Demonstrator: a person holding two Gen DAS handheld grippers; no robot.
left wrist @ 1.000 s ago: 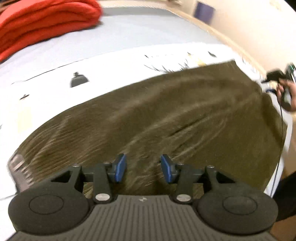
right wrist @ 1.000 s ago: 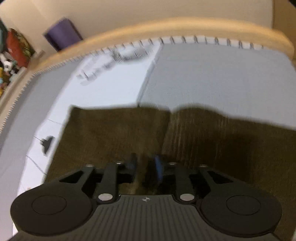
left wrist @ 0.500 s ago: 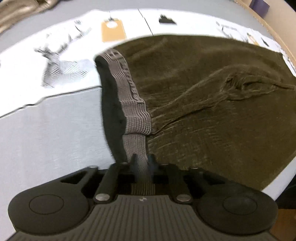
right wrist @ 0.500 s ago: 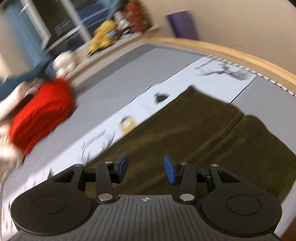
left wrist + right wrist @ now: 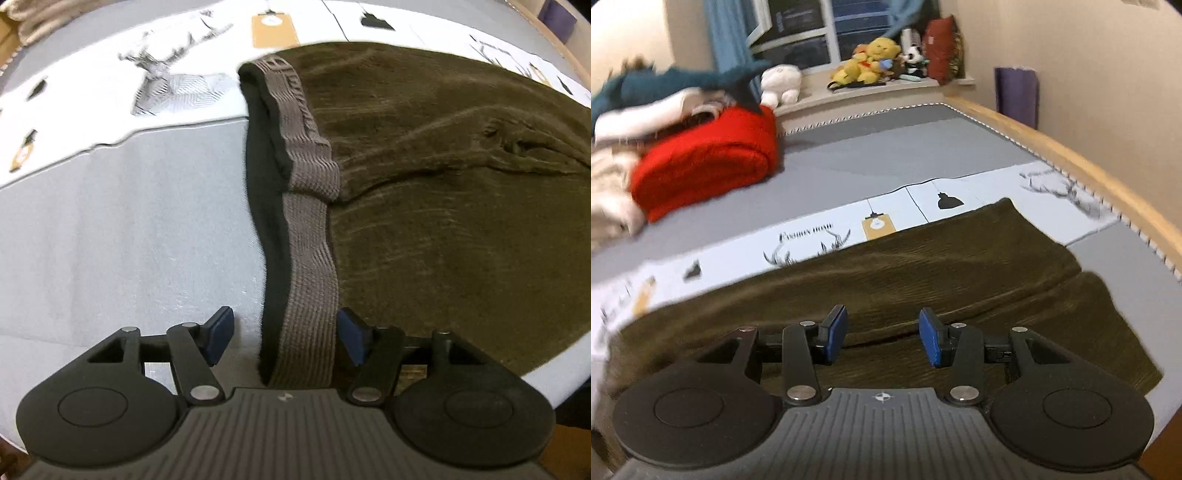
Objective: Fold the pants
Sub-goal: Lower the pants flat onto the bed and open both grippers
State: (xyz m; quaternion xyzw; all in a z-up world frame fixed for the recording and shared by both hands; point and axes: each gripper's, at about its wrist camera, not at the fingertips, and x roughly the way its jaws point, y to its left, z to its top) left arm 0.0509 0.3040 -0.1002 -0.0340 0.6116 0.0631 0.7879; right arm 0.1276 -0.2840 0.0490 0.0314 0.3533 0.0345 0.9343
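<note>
Left gripper (image 5: 284, 334) is opening, the grey ribbed waistband (image 5: 308, 295) loose between its jaws; the olive corduroy pants (image 5: 443, 184) lie near the bed's front edge. Right gripper (image 5: 882, 338) hovers apart and empty above them; they look folded lengthwise, with cross folds left.

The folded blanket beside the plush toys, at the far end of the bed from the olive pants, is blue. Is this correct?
Not quite: the folded blanket is red, not blue, as the right wrist view shows. It does lie beside the plush toys, at the far end of the bed from the olive pants.
</note>
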